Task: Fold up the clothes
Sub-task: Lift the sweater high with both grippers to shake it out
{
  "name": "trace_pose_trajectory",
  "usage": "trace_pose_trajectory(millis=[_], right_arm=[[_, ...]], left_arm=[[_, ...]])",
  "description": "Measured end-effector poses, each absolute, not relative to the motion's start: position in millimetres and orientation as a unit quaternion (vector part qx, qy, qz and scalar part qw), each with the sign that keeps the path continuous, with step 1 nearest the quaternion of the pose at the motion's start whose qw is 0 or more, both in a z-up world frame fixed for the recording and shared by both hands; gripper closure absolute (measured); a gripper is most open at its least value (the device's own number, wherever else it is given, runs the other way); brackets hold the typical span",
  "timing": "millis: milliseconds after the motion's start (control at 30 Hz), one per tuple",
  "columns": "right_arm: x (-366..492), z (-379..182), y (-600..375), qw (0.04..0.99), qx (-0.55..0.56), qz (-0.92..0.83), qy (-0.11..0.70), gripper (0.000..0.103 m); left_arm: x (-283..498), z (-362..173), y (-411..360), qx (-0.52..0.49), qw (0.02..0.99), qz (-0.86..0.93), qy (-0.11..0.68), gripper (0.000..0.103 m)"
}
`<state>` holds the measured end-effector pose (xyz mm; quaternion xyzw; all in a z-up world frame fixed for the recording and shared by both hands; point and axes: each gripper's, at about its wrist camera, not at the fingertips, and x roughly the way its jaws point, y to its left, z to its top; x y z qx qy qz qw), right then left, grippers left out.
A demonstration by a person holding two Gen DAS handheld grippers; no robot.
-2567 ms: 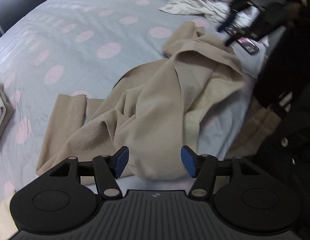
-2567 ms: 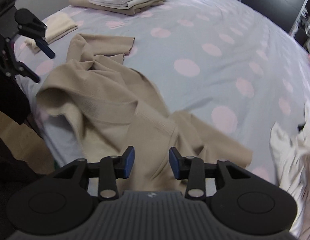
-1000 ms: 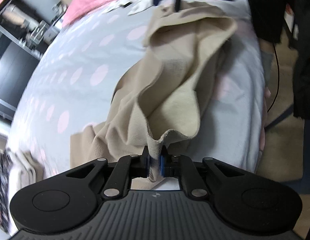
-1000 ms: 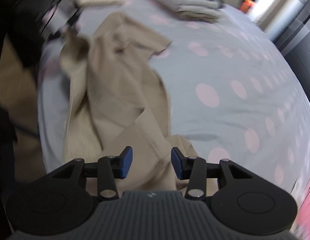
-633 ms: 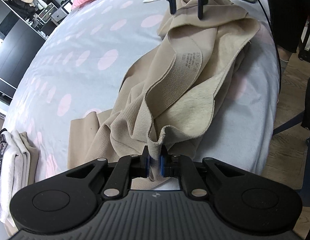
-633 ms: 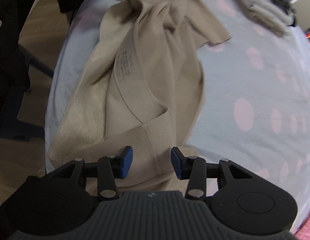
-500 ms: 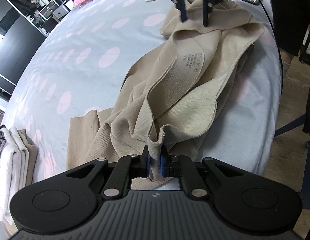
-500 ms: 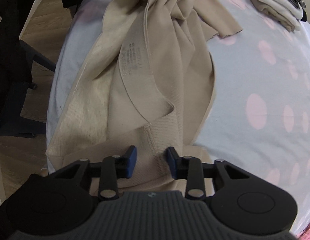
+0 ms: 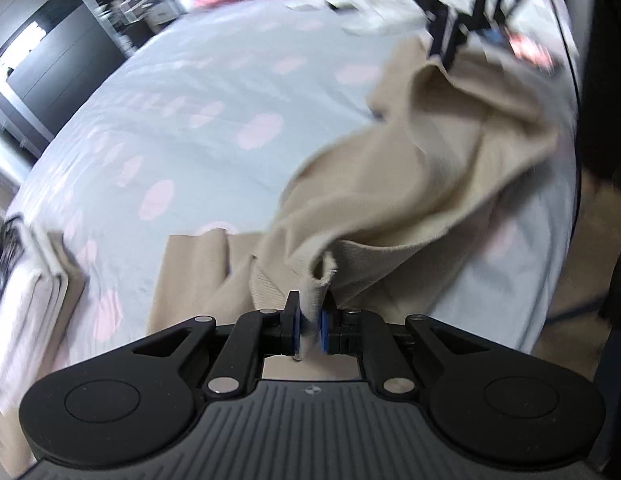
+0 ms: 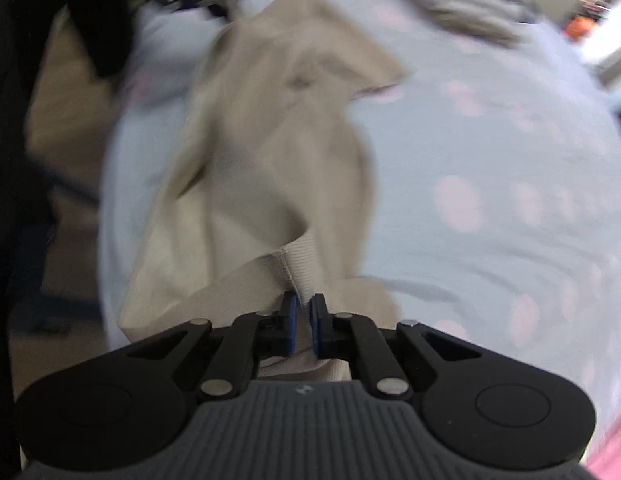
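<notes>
Since earlier frame: right tongs (image 10: 301,326) now clamped on beige garment (image 9: 410,192); left tongs (image 9: 308,326) clamped too. Garment rumpled at bed (image 9: 190,120) edge, 3 o'clock side. Lift evenly, stretch taut.

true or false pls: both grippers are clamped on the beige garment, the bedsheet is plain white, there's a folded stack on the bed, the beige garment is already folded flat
1. Both grippers are clamped on the beige garment. True: the left gripper and the right gripper each pinch an edge of it.
2. The bedsheet is plain white. False: it is pale blue-grey with pink dots.
3. There is a folded stack on the bed. True: it shows at the left edge of the left wrist view.
4. The garment is already folded flat. False: it is rumpled and partly lifted off the sheet.
</notes>
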<state>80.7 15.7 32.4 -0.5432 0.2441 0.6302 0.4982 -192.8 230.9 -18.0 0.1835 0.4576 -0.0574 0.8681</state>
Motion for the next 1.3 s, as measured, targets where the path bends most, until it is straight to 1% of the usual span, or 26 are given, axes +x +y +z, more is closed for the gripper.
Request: trace_pose_trajectory(millis=[133,233,367,600,733,833,1000,1233,1300], right_arm=[[100,66,0,0.615,-0.499,0.565,0.232,0.097],[103,92,-10,0.684,-0.475,0.514,0.204,0.098],[93,137,-15,0.753,-0.453,0.456,0.141,0.098],[85,229,-42,0.852,-0.371,0.368,0.013,0.098],[72,272,-55,0.891,-0.322,0.314,-0.058,0.098],[62,295,-60,0.906,-0.304,0.281,-0.087,0.098],[41,321,-76,0.912,-0.285,0.276,-0.104,0.098],[5,335,-98,0.925,-0.245,0.263,-0.121,0.099],[-9,340,-105,0.927,-0.239,0.254,-0.140,0.099]], left_arm=[[-192,13,252,0.105,0.898,-0.023,0.428,0.097],[-180,39,259,0.074,0.912,-0.006,0.404,0.099],[-170,90,258,0.061,0.936,0.025,0.345,0.099],[-174,203,249,0.085,0.969,0.082,0.218,0.099],[-184,259,230,0.096,0.978,0.090,0.164,0.099],[-194,289,210,0.112,0.980,0.086,0.137,0.099],[-210,308,189,0.126,0.983,0.097,0.097,0.099],[-237,327,170,0.127,0.985,0.108,0.045,0.100],[-250,330,162,0.132,0.985,0.109,0.035,0.099]])
